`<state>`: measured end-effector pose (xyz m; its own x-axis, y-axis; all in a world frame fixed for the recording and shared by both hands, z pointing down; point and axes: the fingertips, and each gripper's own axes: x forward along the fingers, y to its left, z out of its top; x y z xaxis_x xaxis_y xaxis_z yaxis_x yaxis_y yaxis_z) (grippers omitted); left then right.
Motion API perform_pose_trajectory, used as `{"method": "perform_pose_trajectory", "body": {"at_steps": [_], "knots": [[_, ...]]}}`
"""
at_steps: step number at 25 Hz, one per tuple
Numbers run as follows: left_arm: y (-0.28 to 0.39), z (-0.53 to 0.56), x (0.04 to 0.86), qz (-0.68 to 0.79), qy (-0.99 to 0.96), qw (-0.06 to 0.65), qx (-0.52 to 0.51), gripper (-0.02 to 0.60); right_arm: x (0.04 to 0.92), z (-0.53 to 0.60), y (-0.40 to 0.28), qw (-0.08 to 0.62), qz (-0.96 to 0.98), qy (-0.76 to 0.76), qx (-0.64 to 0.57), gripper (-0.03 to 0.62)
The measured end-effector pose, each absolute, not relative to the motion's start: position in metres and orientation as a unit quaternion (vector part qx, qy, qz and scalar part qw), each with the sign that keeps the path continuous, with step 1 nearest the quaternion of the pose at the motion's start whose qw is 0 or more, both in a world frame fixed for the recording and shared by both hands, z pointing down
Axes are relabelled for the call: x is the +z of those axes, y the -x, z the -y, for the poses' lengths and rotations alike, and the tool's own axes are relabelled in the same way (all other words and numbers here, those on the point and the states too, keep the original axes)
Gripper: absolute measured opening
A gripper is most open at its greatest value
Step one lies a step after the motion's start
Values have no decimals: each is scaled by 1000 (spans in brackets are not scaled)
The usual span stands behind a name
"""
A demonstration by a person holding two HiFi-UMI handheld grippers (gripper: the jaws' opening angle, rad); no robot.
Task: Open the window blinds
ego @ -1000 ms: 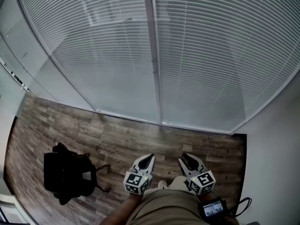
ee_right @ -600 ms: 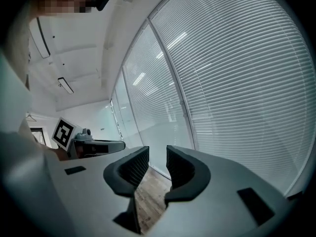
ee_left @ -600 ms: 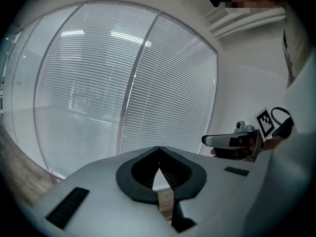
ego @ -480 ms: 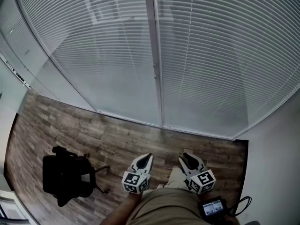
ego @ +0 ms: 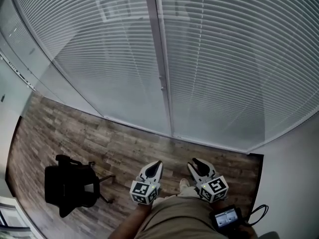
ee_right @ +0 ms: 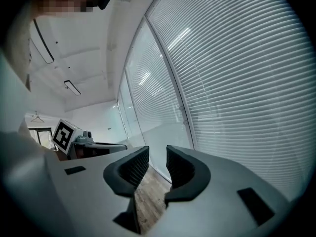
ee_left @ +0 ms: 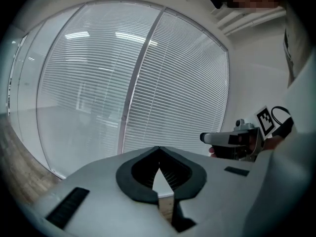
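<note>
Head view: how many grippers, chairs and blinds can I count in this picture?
Grippers: 2, left gripper and right gripper
Chairs: 1, black chair
Blinds: 2, left blind and right blind
Total: 5

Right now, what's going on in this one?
A person stands on the wood floor facing the lowered window blinds, with a gripper in each hand. The left gripper is shut with nothing in it. The right gripper has its jaws apart and is also empty. Neither touches the blinds yet. A black office chair sits off to the left.
</note>
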<state>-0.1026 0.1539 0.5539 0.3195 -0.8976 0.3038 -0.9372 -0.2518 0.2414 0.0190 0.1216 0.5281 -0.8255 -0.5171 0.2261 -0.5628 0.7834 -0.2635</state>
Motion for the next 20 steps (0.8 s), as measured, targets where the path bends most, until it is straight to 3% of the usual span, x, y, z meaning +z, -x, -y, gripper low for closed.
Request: {"method": "perform_pose_trajectory", "body": {"at_steps": [20], "knots": [[65,-122,593,587,-779,212,54,15,567,-88,-58,85,941,-275,180,98]]}}
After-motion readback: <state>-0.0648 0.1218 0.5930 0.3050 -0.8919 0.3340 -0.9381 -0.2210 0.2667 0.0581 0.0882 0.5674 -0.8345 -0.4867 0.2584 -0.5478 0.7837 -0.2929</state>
